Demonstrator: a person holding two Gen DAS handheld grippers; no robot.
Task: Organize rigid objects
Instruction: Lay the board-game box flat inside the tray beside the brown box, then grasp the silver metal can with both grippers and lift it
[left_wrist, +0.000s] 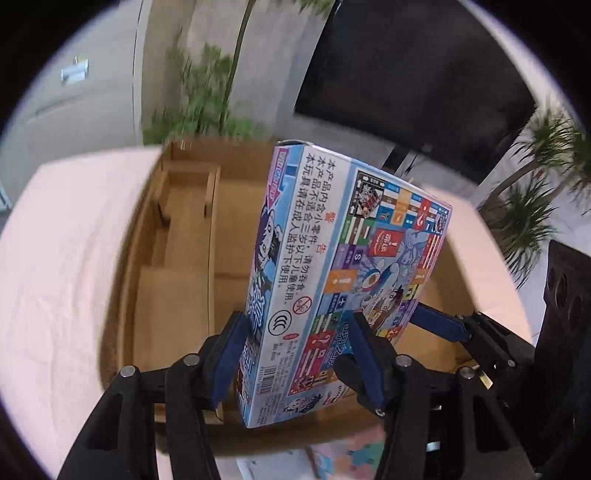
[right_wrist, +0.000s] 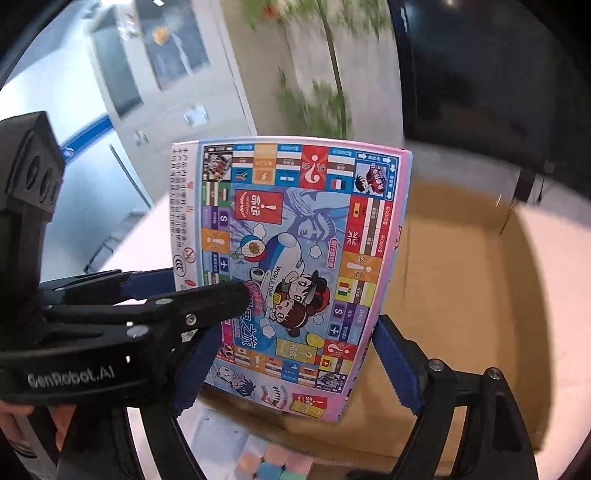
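Observation:
A colourful board-game box (left_wrist: 332, 269) is held upright above an open cardboard box (left_wrist: 184, 236). My left gripper (left_wrist: 295, 354) is shut on the game box, its blue pads on the box's two broad faces near the lower end. In the right wrist view the game box (right_wrist: 295, 258) shows its printed face. My right gripper (right_wrist: 291, 365) has a blue pad on either narrow side of the game box, close to its edges; whether the pads press on it cannot be told. The left gripper (right_wrist: 207, 299) crosses in from the left. The right gripper also shows in the left wrist view (left_wrist: 443, 325).
The cardboard box (right_wrist: 461, 277) has a smaller inner compartment (left_wrist: 184, 192) at its far left. It sits on a pale pink surface (left_wrist: 62, 258). Pastel blocks (right_wrist: 273, 461) lie near the front edge. Plants (left_wrist: 535, 206), a dark screen (left_wrist: 406, 74) and a black speaker (left_wrist: 569, 295) stand behind.

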